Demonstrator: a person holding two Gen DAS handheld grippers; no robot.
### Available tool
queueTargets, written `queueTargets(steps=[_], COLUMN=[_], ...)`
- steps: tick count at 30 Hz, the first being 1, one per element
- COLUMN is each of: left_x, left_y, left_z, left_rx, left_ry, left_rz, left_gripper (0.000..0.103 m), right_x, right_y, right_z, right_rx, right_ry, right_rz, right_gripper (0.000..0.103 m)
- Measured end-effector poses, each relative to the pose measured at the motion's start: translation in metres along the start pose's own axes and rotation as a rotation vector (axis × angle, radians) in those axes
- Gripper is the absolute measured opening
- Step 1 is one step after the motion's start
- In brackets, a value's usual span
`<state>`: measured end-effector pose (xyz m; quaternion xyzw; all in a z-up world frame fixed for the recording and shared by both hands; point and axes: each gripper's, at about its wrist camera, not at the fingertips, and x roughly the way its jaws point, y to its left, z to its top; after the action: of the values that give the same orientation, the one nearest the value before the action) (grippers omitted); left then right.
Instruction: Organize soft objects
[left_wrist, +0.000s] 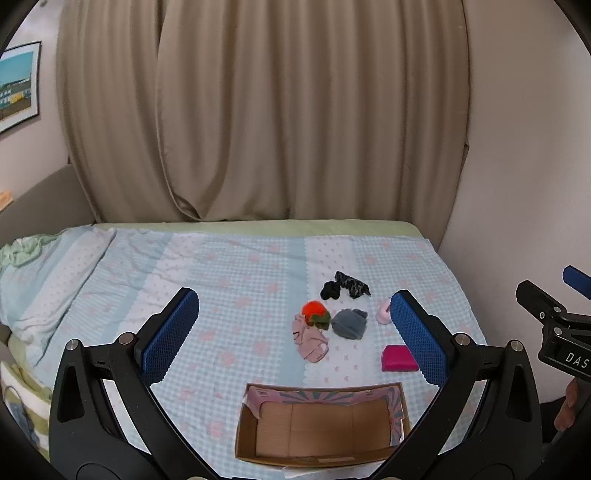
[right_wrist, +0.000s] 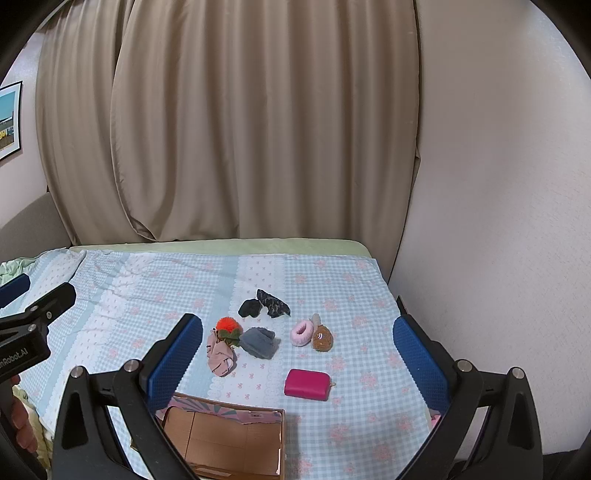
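Note:
Soft items lie on the bed: a pink cloth (left_wrist: 309, 341) (right_wrist: 220, 355), an orange pompom with green (left_wrist: 315, 312) (right_wrist: 229, 328), a grey sock bundle (left_wrist: 349, 324) (right_wrist: 259, 342), black socks (left_wrist: 345, 285) (right_wrist: 263, 303), a pink scrunchie (left_wrist: 383, 314) (right_wrist: 302, 332), a brown plush (right_wrist: 322, 336) and a magenta pouch (left_wrist: 398, 359) (right_wrist: 307, 384). An empty cardboard box (left_wrist: 319, 424) (right_wrist: 225, 439) sits near me. My left gripper (left_wrist: 293, 332) is open and empty above the box. My right gripper (right_wrist: 298, 362) is open and empty, held above the items.
The blue checked bedspread (left_wrist: 229, 280) (right_wrist: 155, 295) covers the bed. Beige curtains (left_wrist: 258, 110) hang behind it, and a wall (right_wrist: 498, 221) runs along the right side. A framed picture (left_wrist: 18, 85) hangs at left. A striped bag (left_wrist: 22, 402) sits at the bed's left edge.

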<state>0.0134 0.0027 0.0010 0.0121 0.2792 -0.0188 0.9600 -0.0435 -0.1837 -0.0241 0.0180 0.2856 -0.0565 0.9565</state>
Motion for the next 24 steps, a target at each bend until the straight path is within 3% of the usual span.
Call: queueTargets(steps=[24], left_x=[0.0084], left_y=[-0.0008], left_z=[0.0001], left_rx=[-0.007], left_ry=[0.011], left_rz=[-0.011], left_gripper=[0.103], right_x=[0.0013], right_y=[0.0033], right_z=[-0.0046], right_rx=[0.007], right_ry=[-0.004], right_rz=[0.000], right_gripper=[0.103])
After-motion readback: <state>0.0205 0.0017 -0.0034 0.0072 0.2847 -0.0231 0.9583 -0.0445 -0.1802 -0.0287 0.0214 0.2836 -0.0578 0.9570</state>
